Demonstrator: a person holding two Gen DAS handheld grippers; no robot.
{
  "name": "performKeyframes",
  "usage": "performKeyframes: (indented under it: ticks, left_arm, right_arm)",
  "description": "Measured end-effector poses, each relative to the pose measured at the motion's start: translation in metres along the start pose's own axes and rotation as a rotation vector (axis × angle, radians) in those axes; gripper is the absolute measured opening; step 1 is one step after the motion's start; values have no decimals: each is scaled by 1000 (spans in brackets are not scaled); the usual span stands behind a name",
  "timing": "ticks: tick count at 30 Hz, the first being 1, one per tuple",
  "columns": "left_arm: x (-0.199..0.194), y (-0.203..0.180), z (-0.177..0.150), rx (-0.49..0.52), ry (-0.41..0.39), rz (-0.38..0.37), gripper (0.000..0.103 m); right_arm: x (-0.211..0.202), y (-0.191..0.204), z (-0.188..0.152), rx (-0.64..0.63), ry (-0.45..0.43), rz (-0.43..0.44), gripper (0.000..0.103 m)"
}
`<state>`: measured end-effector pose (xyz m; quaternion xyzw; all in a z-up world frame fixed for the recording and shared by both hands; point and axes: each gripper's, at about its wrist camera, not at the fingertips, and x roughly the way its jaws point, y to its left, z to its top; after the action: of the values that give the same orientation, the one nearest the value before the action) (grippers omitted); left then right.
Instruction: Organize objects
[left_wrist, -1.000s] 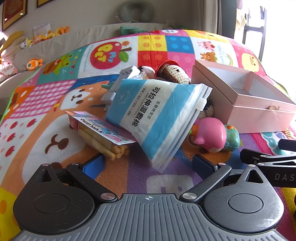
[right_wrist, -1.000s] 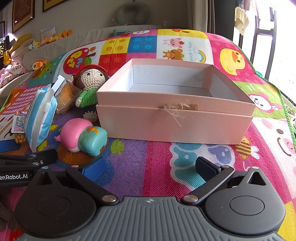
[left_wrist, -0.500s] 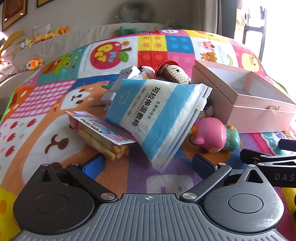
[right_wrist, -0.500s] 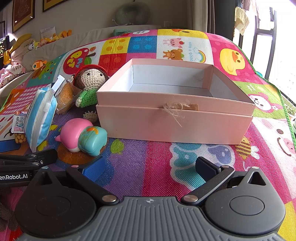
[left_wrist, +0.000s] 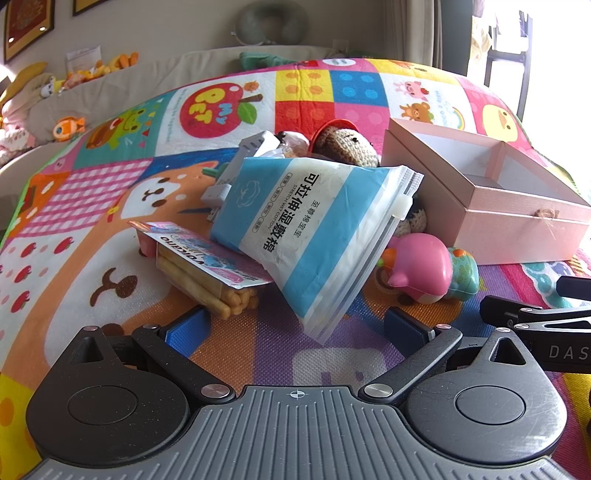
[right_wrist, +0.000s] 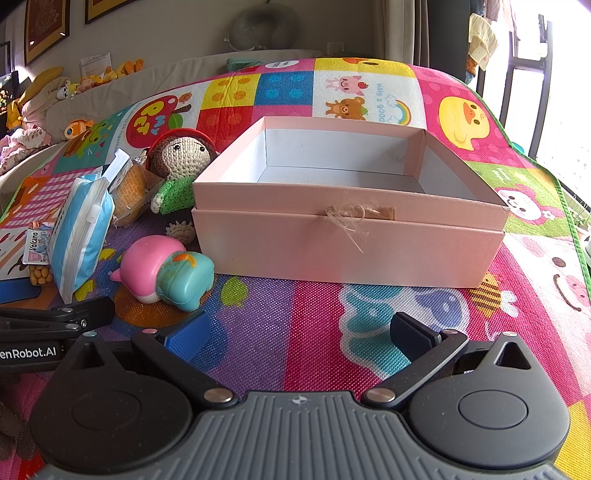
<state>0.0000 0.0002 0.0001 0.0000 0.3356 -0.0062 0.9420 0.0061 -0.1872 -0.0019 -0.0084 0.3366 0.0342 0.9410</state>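
An empty pink box (right_wrist: 347, 243) (left_wrist: 517, 236) stands open on the colourful play mat. Left of it lies a pile: a blue-and-white wet-wipes pouch (left_wrist: 314, 229) (right_wrist: 79, 232), a pack of biscuit sticks (left_wrist: 207, 269), a pink and teal squishy toy (left_wrist: 424, 269) (right_wrist: 166, 269), a crocheted doll (right_wrist: 181, 162) (left_wrist: 347, 142) and a white charger (left_wrist: 243, 158). My left gripper (left_wrist: 295, 326) hovers open just short of the pouch's lower corner. My right gripper (right_wrist: 299, 334) is open in front of the box, holding nothing.
The play mat (right_wrist: 369, 92) ends at a green border on the right (right_wrist: 569, 206). Plush toys (left_wrist: 66, 125) line a beige cushion at the back left. A wrapped snack (right_wrist: 131, 192) leans beside the doll. Each gripper's body shows at the edge of the other's view.
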Motion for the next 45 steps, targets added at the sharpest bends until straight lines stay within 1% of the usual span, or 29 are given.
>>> performKeyframes:
  ticks: [29,32,37,38,40,43,45]
  left_arm:
    - [0,0,0,4,1,-3,103]
    - [-3,1,-1,3,3,-10,102]
    - [-18,10,-10,22,20,-41,102]
    - [-23,16,-11,1,29,-47,102]
    - [-38,32,-8,-79,27,-83,102]
    - [-54,59,4,-219,-13,-118,102]
    - [-54,77,16,-318,-22,-141,102]
  right_arm:
    - [0,1,0,1,-1,0,103]
    - [0,1,0,1,-1,0,103]
    - [0,0,0,1,-1,0,103]
    - [0,0,0,1,-1,0,103]
    - [0,0,0,1,-1,0,103]
    - [0,0,0,1,-1,0,103]
    - [0,1,0,1,-1,0,103]
